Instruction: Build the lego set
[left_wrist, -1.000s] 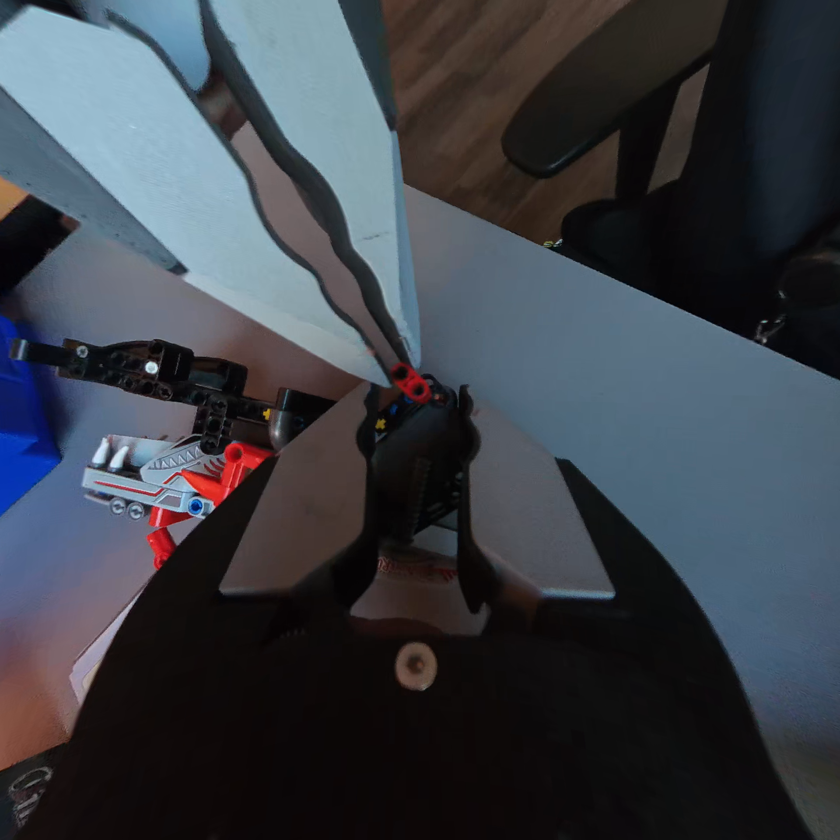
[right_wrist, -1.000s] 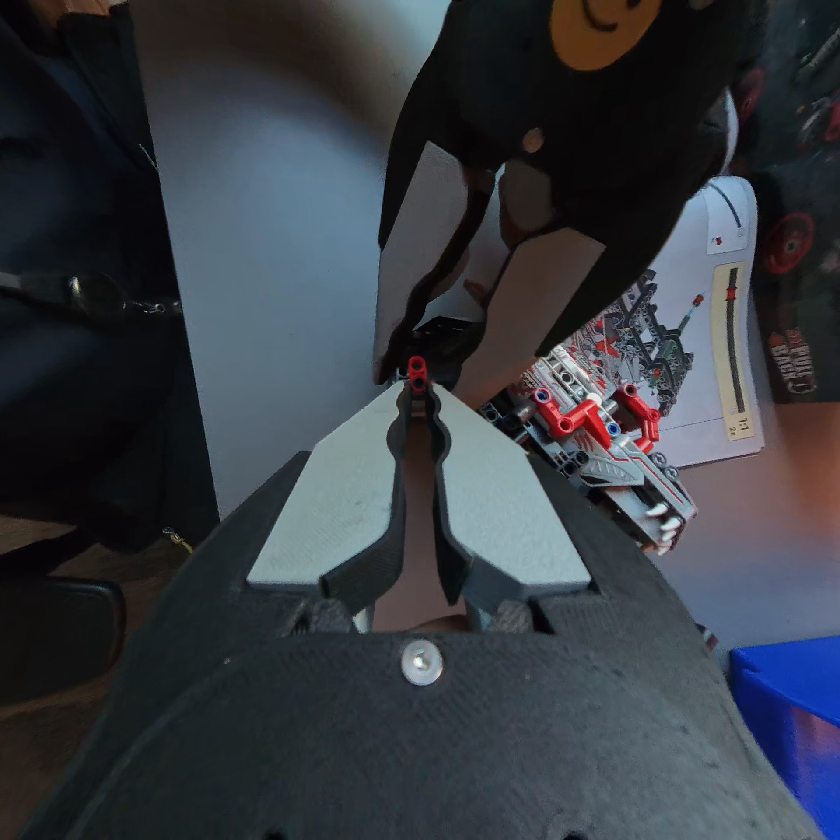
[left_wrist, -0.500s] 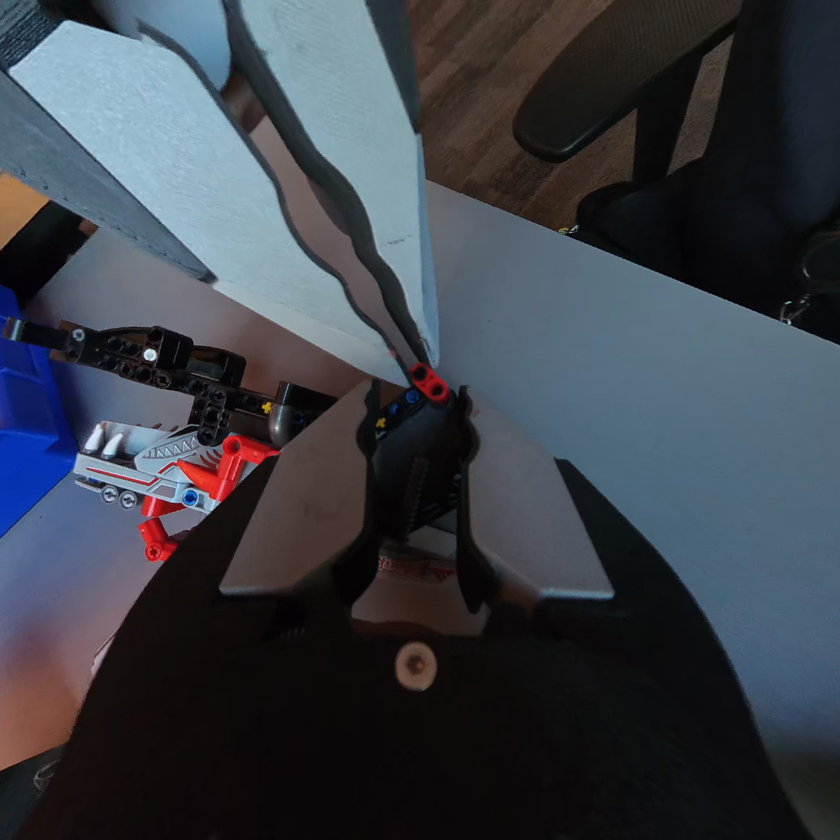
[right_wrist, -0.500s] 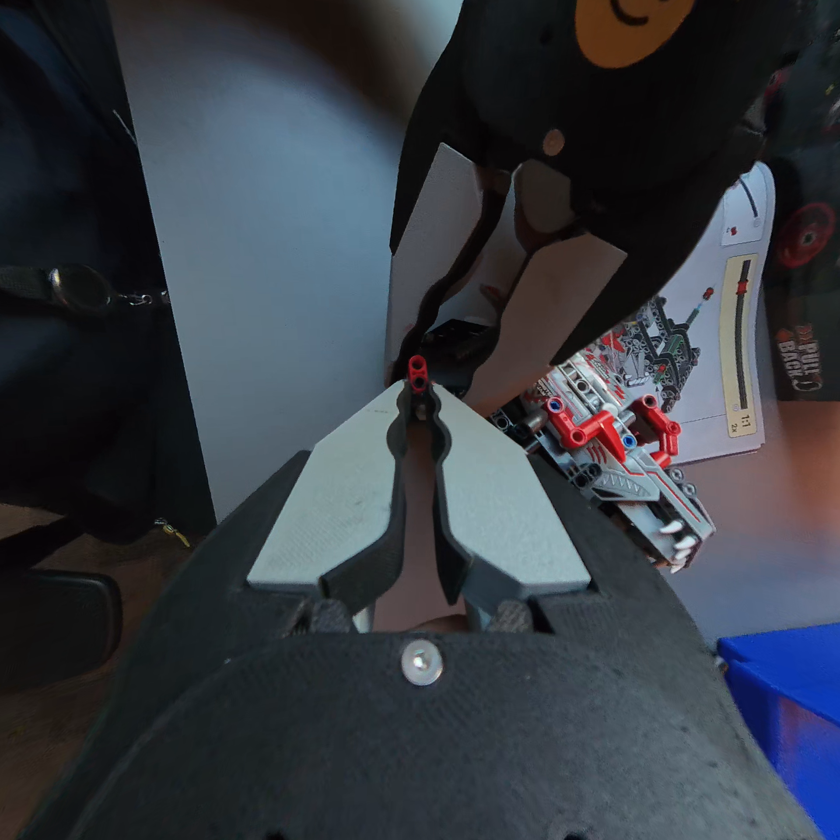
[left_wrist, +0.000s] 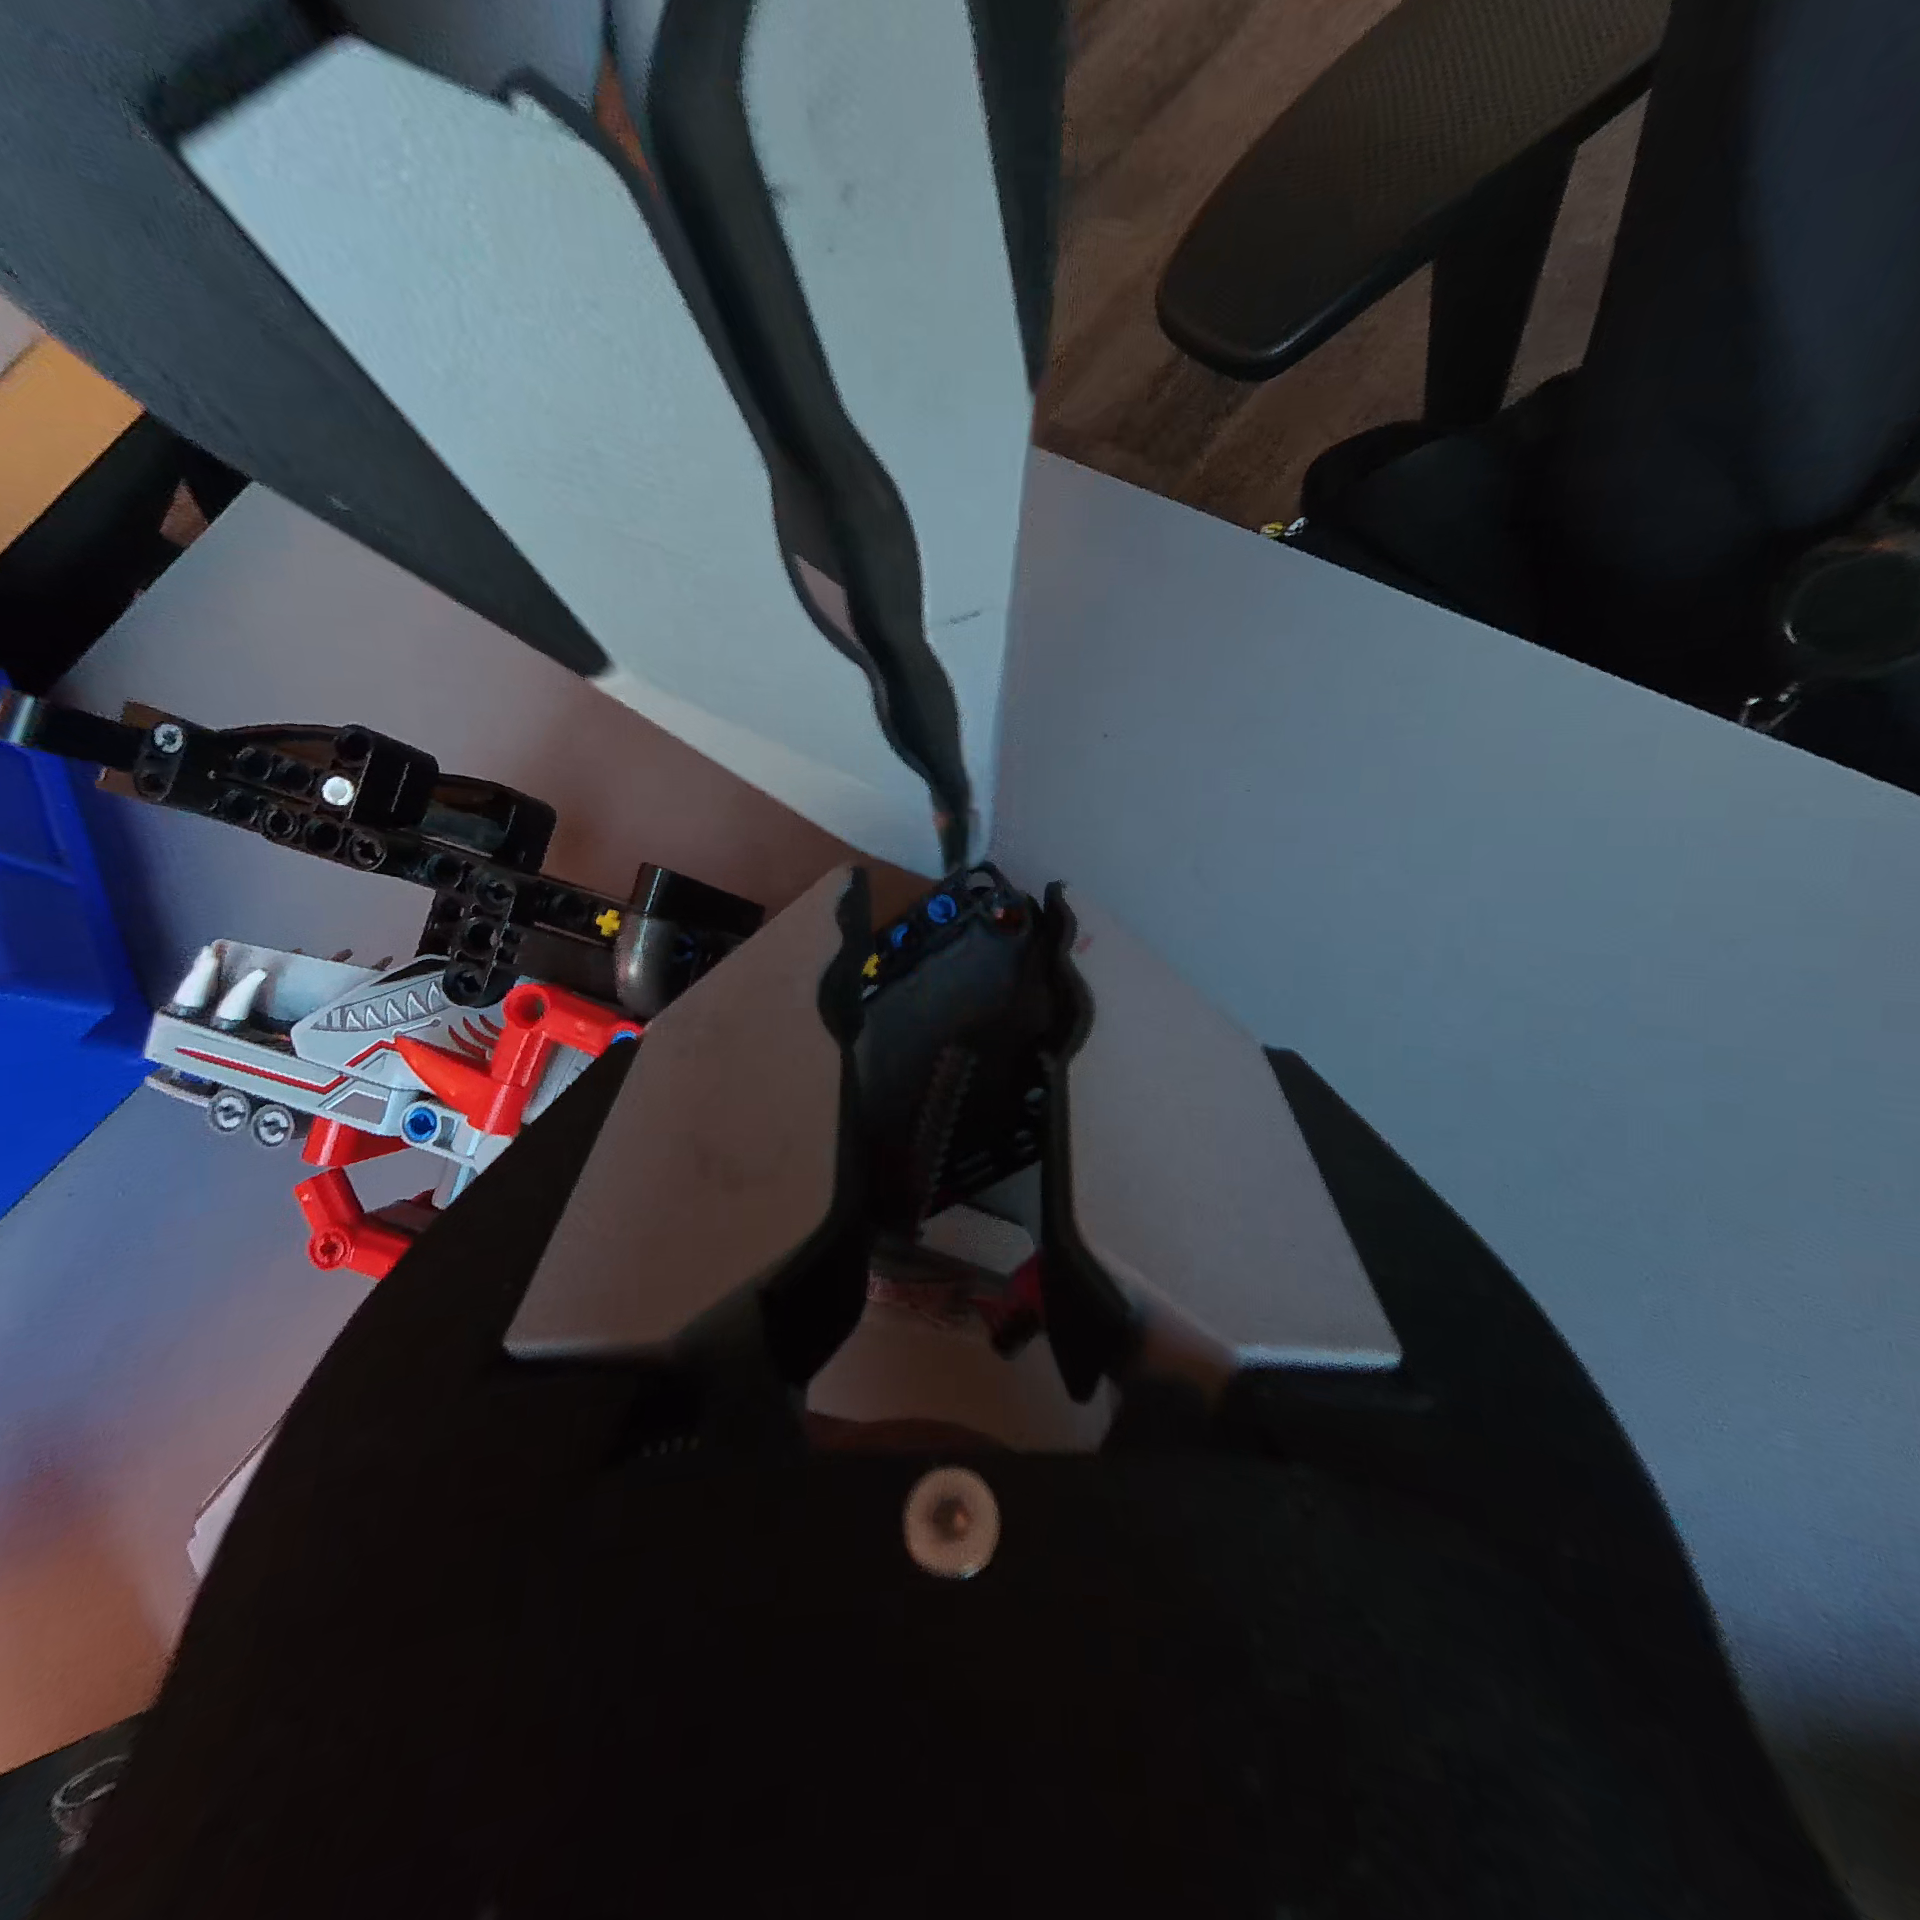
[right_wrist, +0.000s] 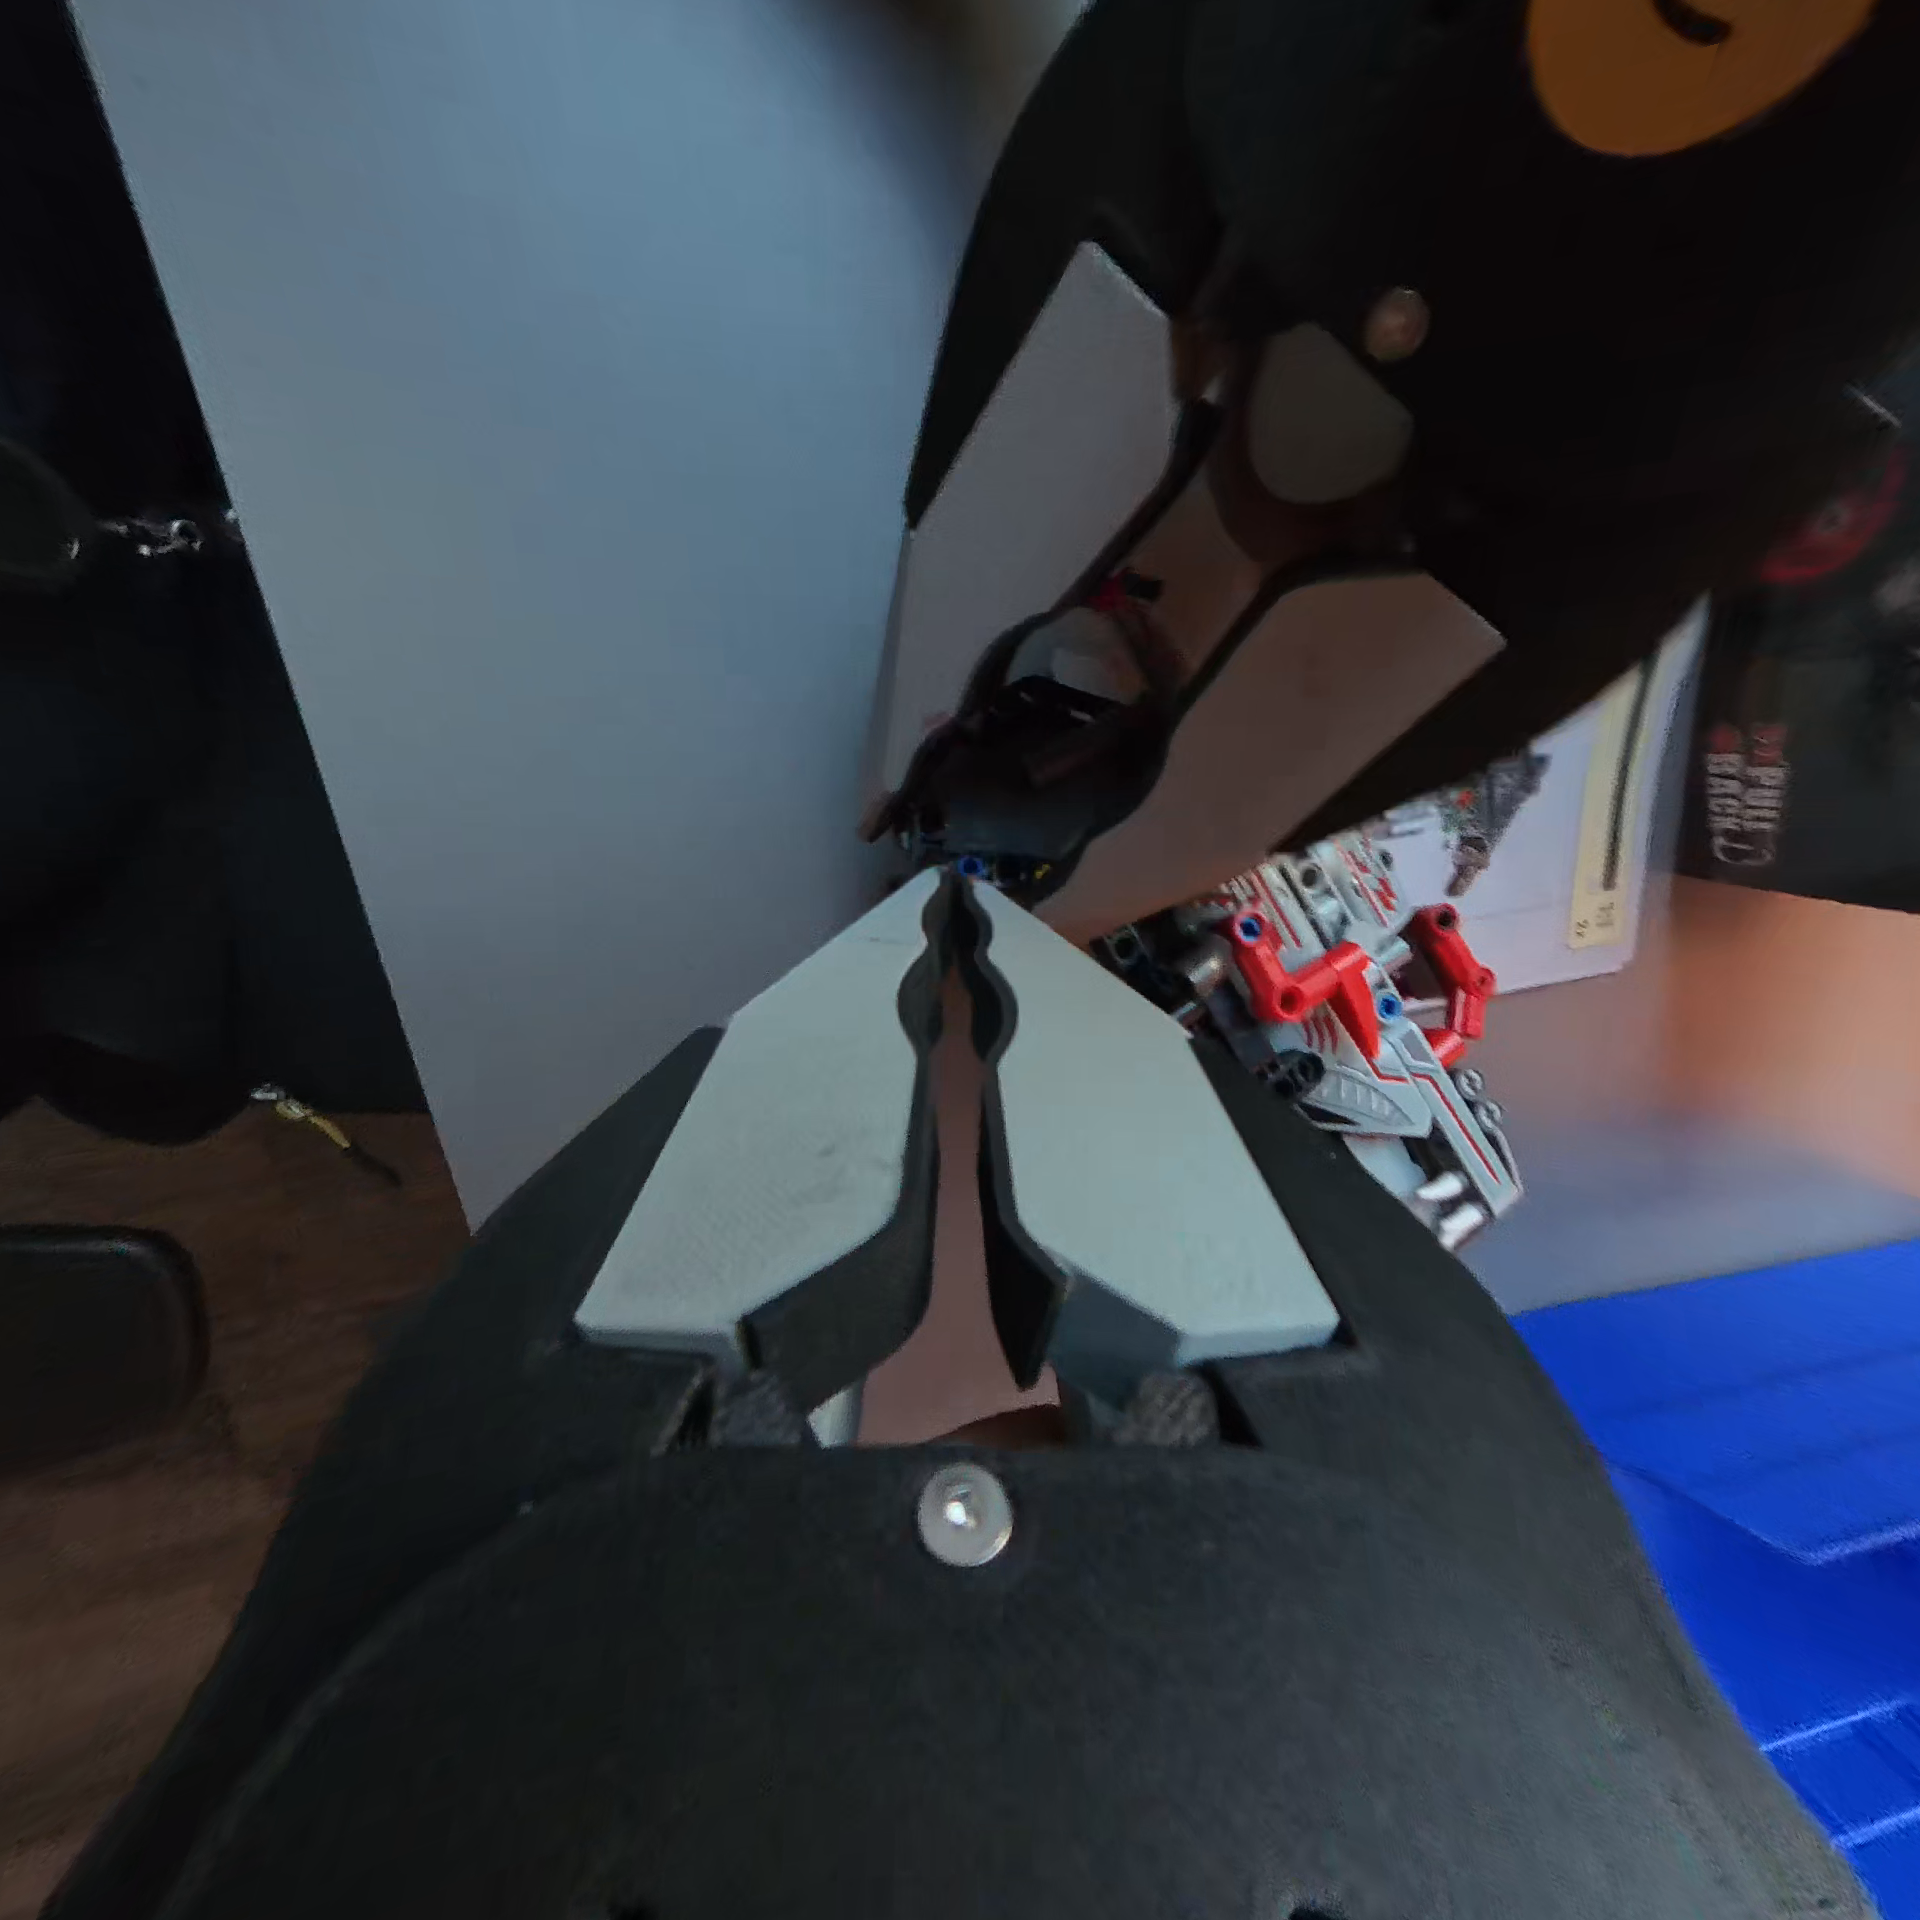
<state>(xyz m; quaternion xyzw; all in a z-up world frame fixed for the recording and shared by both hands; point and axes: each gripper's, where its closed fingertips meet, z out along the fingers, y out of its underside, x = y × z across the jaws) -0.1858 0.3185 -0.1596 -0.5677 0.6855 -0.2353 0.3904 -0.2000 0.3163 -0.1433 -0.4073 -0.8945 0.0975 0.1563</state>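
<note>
Left hand-held gripper (left_wrist: 951, 935) is clamped on a black lego assembly (left_wrist: 956, 997), held above the desk (left_wrist: 1455, 935). Right hand-held gripper (right_wrist: 954, 883) is pinched nearly shut, its tips against that assembly; any part held is hidden. Step judged: seating a small piece. Next: press squarely, then release.

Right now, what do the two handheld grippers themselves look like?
The left gripper and the right gripper both have black textured bodies, a silver screw, pale grey wedge fingers and wavy black pads. The left gripper's body carries a round orange sticker.
</note>
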